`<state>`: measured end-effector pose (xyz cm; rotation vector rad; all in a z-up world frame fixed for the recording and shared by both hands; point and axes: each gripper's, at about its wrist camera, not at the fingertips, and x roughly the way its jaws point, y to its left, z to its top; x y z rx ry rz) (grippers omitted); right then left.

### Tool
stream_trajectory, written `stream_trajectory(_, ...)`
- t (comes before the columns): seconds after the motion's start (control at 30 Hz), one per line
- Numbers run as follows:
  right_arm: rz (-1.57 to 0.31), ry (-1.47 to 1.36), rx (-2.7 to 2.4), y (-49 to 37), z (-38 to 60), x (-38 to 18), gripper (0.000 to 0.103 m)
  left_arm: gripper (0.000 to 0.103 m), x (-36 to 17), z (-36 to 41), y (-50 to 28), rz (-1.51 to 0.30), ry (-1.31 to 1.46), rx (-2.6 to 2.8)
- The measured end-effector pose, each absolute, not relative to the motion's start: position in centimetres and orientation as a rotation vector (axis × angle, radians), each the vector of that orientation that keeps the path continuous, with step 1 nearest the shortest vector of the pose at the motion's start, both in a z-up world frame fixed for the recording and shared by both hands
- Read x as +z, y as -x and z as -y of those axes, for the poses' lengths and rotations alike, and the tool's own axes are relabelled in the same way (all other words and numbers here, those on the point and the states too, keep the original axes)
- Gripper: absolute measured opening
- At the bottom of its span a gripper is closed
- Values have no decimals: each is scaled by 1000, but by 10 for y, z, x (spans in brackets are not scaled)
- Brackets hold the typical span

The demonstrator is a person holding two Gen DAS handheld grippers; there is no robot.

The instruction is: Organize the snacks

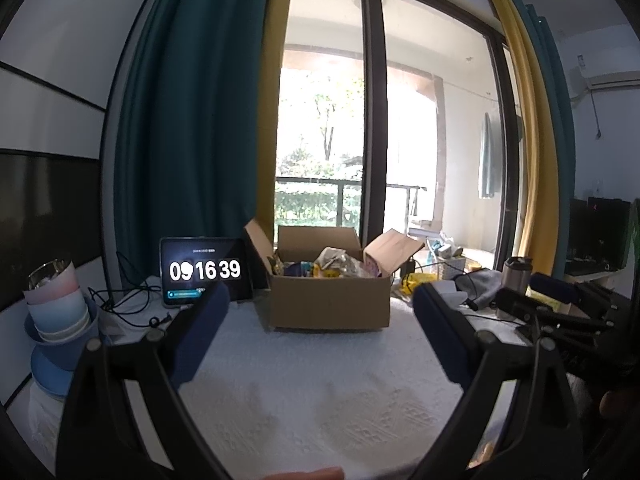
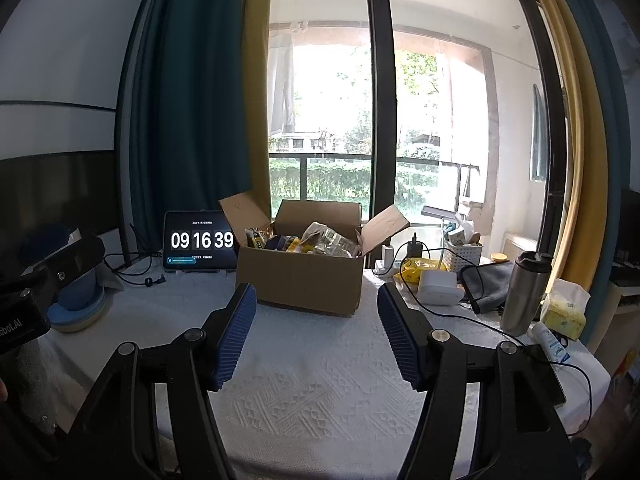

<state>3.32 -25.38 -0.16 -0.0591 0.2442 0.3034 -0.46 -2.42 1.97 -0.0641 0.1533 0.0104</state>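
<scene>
- Table (image 2: 320, 392), covered in a white embossed cloth, filled the lower half of both wrist views; bare cloth lay between the tongs and the box
- Cardboard box (image 2: 304, 280) stood at the far middle of the table, all flaps open, its long side running left to right across both views
- Tablet clock (image 2: 200, 242) stood just left of the box; steel tumbler (image 2: 524, 292) and a tissue pack (image 2: 564, 312) sat well to the right
- Snacks (image 2: 320, 242) lay heaped inside the box, crinkled packets showing above the rim; none seen on the open cloth
- Left gripper (image 1: 320, 328) had its fingers wide apart and held nothing; the box sat straight ahead, centred in the gap
- Right gripper (image 2: 316, 332) likewise stood spread and empty, the box ahead and slightly left of centre
- Judgement: the box looked somewhat nearer to the right gripper; either could reach it by going forward and over the near wall
- Judgement: snacks in the box fit either a box awaiting sorting or one already packed; these views could not settle which
</scene>
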Motion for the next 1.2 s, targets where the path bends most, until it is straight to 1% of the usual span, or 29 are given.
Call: stream_trajectory(1.2, -269, 52, 306, -37, 250, -5, 66, 94, 16, 26, 3, -161, 66, 11)
